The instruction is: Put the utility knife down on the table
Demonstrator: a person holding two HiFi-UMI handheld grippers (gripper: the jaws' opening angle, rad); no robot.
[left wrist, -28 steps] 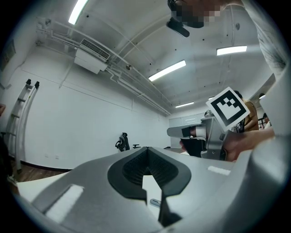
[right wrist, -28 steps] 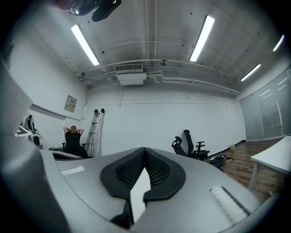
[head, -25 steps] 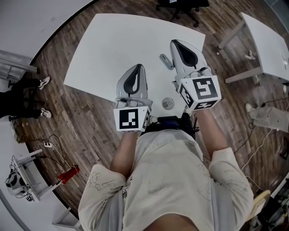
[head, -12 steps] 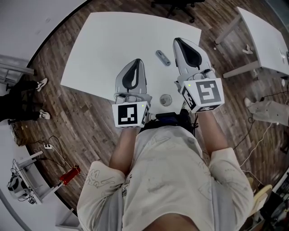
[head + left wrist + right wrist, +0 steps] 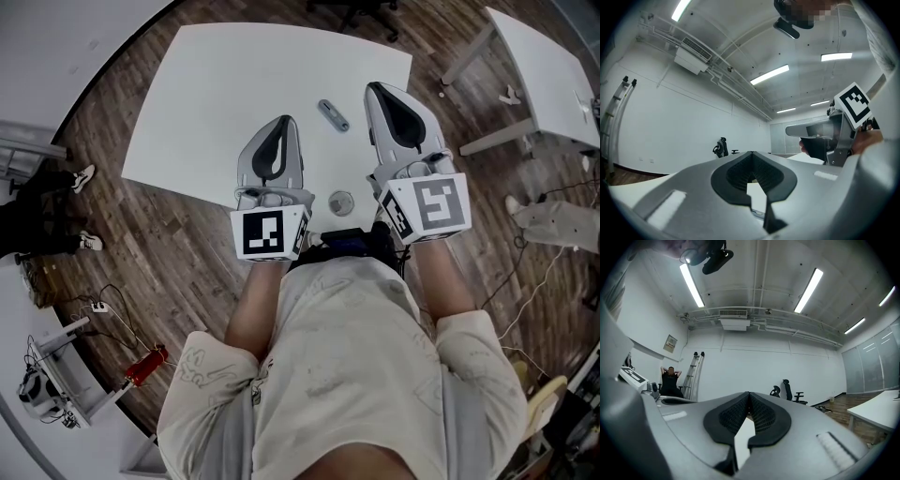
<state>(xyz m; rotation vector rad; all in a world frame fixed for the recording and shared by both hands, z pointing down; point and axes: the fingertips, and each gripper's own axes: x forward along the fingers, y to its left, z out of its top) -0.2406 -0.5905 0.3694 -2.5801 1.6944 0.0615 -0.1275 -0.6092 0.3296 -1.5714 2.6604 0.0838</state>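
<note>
Grey utility knife (image 5: 333, 115) on white table (image 5: 216, 84), long axis diagonal

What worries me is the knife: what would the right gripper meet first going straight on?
Probably nothing nearby: the right gripper points level over the white table; the grey utility knife lies leftward.

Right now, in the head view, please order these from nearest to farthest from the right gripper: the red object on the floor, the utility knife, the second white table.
From the right gripper:
1. utility knife, lying on the main table, just left of the jaws.
2. second white table, off to the right.
3. red object, on the floor at the lower left, clearly the farthest.
</note>
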